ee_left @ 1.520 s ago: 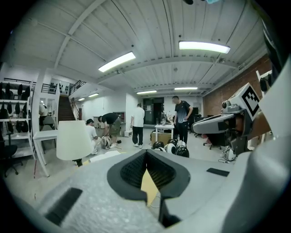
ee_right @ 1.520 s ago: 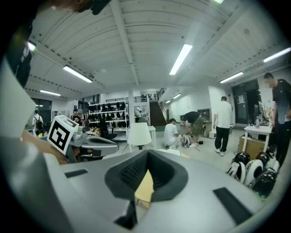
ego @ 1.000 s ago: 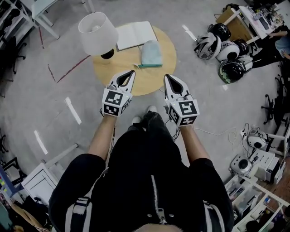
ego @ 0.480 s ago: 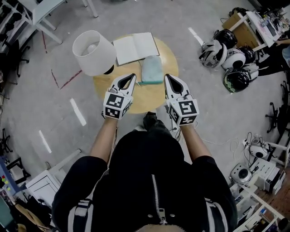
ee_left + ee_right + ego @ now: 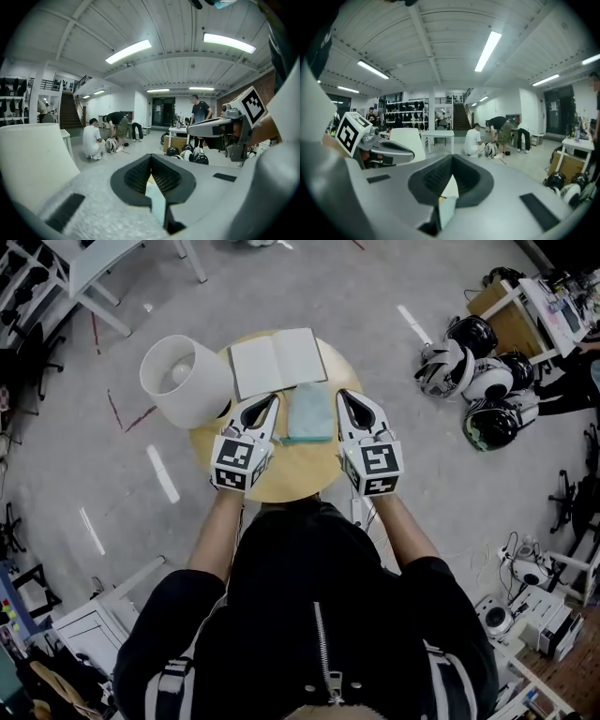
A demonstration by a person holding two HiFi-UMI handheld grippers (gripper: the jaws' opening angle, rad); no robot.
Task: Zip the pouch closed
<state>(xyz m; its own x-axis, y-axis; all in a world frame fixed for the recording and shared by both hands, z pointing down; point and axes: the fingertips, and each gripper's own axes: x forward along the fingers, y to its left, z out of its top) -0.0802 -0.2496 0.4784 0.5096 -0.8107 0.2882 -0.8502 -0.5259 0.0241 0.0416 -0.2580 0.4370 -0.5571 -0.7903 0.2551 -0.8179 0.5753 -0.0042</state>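
Note:
A pale teal pouch [image 5: 309, 413] lies flat on the round wooden table [image 5: 291, 474], just in front of an open notebook [image 5: 277, 362]. My left gripper [image 5: 275, 398] hovers at the pouch's left side with its jaws together and nothing between them. My right gripper [image 5: 341, 394] hovers at the pouch's right side, jaws likewise together and empty. In the left gripper view a strip of the pouch [image 5: 157, 199] shows below the closed jaws, and the right gripper [image 5: 206, 126] reaches in from the right. The zipper cannot be made out.
A white lampshade [image 5: 183, 381] stands on the table's left part, close to my left gripper. Several helmets [image 5: 469, 362] lie on the floor at the right. A white table [image 5: 94, 268] stands at the far left. People [image 5: 93, 138] crouch and stand far across the room.
Both grippers have advanced from short of the table to over it, ending on either side of the pouch. Their jaws stayed together throughout.

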